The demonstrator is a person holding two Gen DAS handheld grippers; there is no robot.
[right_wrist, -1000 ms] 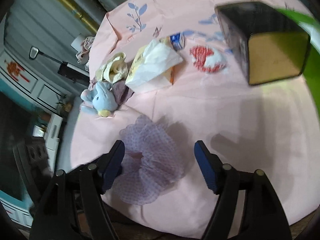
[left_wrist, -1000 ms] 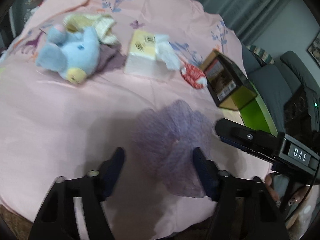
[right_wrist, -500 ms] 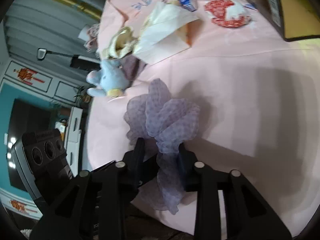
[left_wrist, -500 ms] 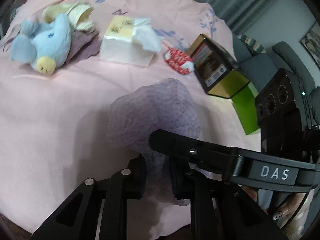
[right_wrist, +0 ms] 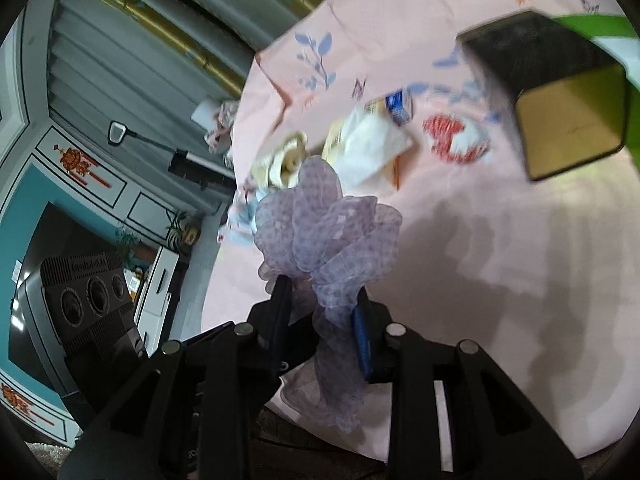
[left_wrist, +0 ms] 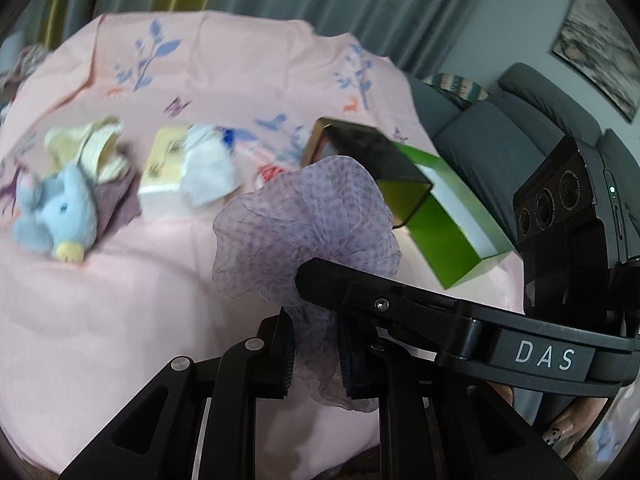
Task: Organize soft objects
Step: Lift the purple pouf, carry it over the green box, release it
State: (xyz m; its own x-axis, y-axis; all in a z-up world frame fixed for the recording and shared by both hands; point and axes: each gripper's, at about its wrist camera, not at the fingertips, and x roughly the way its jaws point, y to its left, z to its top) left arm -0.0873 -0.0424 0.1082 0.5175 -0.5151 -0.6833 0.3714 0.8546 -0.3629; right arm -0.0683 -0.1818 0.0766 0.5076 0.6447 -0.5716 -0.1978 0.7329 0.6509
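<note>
Tablecloth [left_wrist: 120, 340]: pink, spread below both grippers.
Box [left_wrist: 372, 160]: open, dark, beyond the fingertips.
Lilac mesh scrunchie [left_wrist: 308, 224]: lifted clear, pinched by both grippers.
Left gripper [left_wrist: 316, 356]: clamped on scrunchie.
Right gripper [right_wrist: 324, 320]: clamped on scrunchie.

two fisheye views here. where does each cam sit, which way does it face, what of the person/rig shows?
Left wrist: on the left gripper, facing down over the pink cloth; the right gripper crosses in front, fingertips below it.
Right wrist: on the right gripper, facing down the table; the left gripper's camera housing at left.
Shared: the purple scrunchie, pinched by both.
</note>
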